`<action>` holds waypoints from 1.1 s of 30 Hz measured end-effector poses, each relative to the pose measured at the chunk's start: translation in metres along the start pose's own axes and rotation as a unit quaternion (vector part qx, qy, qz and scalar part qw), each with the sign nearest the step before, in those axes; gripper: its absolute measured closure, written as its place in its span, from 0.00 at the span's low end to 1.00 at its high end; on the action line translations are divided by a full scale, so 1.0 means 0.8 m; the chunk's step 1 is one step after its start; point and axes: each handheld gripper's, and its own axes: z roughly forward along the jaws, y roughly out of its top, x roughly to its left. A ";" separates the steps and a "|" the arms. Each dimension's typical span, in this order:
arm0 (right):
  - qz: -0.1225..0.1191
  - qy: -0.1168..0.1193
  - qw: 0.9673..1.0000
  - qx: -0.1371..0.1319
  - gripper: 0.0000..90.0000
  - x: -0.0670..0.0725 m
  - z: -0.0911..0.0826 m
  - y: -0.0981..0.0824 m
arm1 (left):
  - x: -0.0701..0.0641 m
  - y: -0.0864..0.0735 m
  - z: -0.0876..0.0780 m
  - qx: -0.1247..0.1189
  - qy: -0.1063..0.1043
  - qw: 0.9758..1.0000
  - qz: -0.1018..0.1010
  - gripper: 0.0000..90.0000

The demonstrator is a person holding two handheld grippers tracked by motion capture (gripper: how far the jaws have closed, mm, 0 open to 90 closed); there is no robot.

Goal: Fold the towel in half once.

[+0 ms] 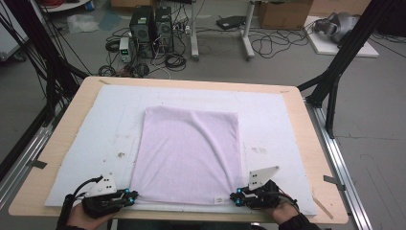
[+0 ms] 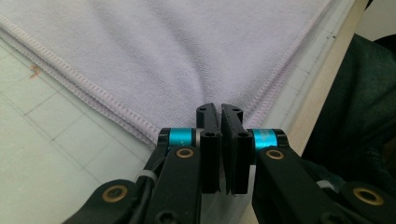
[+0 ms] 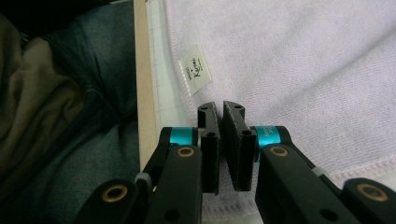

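High view: lilac towel lies flat, folded, centre of the white mat on the wooden table, slight crease running from the far edge toward the right. Left gripper sits at the towel's near left corner, right gripper at the near right corner, both low at the table's near edge. Left gripper view: jaws nearly together, pinched on the towel corner where the stitched hems meet. Right gripper view: jaws nearly together on the towel's edge, white label just beyond on the hem. No earlier frame, so just closed on cloth, both.
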 end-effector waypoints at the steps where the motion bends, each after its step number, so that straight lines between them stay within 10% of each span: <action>1: 0.003 0.005 1.000 -0.001 0.89 -0.002 -0.001 0.000 | 0.002 0.001 -0.001 0.000 -0.006 1.000 0.000 0.94; 8: 0.033 -0.030 0.998 -0.037 0.66 -0.018 -0.015 0.009 | 0.013 0.009 -0.002 -0.031 0.026 0.999 -0.027 0.60; 33: 0.083 -0.142 0.983 -0.087 0.25 -0.065 -0.028 0.029 | 0.067 0.050 0.004 -0.079 0.090 0.992 -0.040 0.39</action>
